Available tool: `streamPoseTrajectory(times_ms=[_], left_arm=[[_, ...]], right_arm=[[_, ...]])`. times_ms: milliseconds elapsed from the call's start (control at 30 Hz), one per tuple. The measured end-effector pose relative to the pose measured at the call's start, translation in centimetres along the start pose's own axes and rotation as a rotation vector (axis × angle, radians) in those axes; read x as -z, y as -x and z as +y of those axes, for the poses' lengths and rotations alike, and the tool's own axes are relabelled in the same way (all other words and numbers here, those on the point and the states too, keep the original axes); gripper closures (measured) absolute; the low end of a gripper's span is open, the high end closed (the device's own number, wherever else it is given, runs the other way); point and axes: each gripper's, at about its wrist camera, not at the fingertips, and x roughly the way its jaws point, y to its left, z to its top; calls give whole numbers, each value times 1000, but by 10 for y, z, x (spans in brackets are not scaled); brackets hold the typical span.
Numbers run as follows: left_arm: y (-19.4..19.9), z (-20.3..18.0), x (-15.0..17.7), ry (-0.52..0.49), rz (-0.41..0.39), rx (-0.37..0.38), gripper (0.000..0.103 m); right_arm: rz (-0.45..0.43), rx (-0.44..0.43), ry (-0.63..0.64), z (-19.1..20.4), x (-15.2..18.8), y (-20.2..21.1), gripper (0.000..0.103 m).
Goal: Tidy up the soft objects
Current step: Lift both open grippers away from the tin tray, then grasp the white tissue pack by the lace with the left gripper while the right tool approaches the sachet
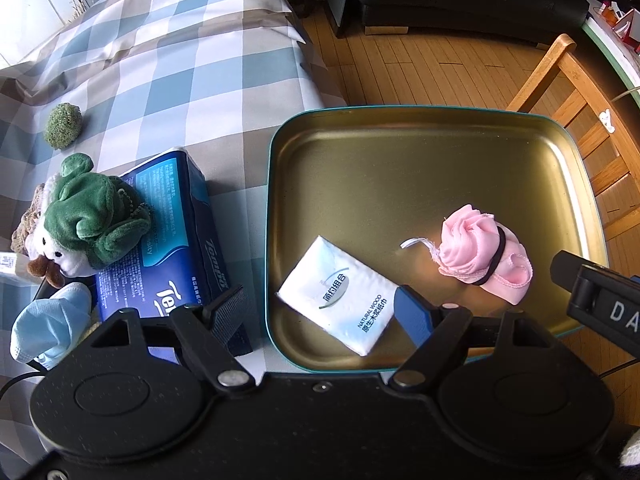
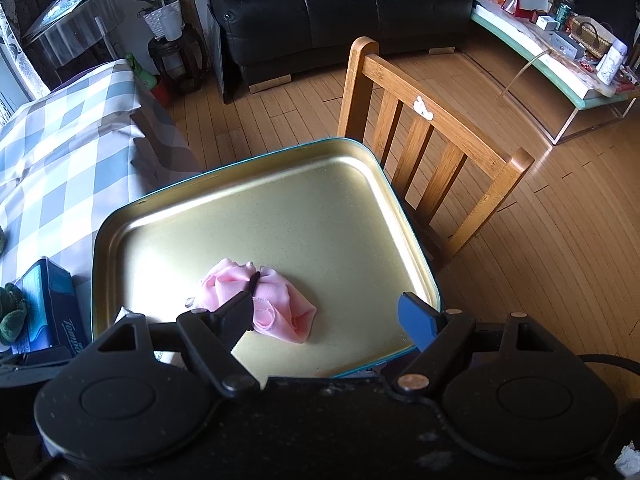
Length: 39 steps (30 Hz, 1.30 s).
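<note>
"NATURAL WOOD" and a line of Chinese characters are printed on the white tissue pack (image 1: 338, 295), which lies flat in the gold tray (image 1: 420, 152). "Tempo" is read on the blue tissue box (image 1: 176, 236) beside the tray on the checked surface (image 1: 180, 80); a green plush frog (image 1: 90, 216) is propped on the box. The pink cloth bundle (image 2: 260, 300), tied with a black band, rests in the tray. The right gripper (image 2: 332, 320) is held with jaws apart, the bundle touching only the left one. The left gripper (image 1: 324, 312) is likewise spread, over the tissue pack, gripping nothing.
</note>
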Motion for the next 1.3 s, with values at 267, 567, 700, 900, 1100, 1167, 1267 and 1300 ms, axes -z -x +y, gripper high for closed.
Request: streamPoseTrajectory(times_ms=[267, 567, 700, 900, 1100, 1167, 1267, 1300], left_arm=[[11, 5, 8, 0, -25, -25, 27], [25, 9, 16, -1, -56, -44, 27], [34, 15, 21, 7, -74, -49, 27], [55, 35, 30, 28, -124, -58, 26], [85, 79, 41, 72, -207, -96, 26], [94, 97, 46, 90, -234, -115, 26], [105, 125, 54, 114, -275, -149, 25], [108, 133, 56, 121, -285, -158, 25]], right_arm=[[0, -2, 2, -2, 1, 1, 24], [-3, -6, 15, -1, 2, 2, 24], [-7, -9, 19, 0, 3, 3, 24], [-61, -40, 30, 2, 5, 13, 24], [-187, -115, 56, 9, 15, 40, 16], [-245, -166, 70, 13, 22, 54, 13], [-333, -221, 103, 21, 35, 74, 5], [-362, -231, 121, 25, 40, 80, 5]])
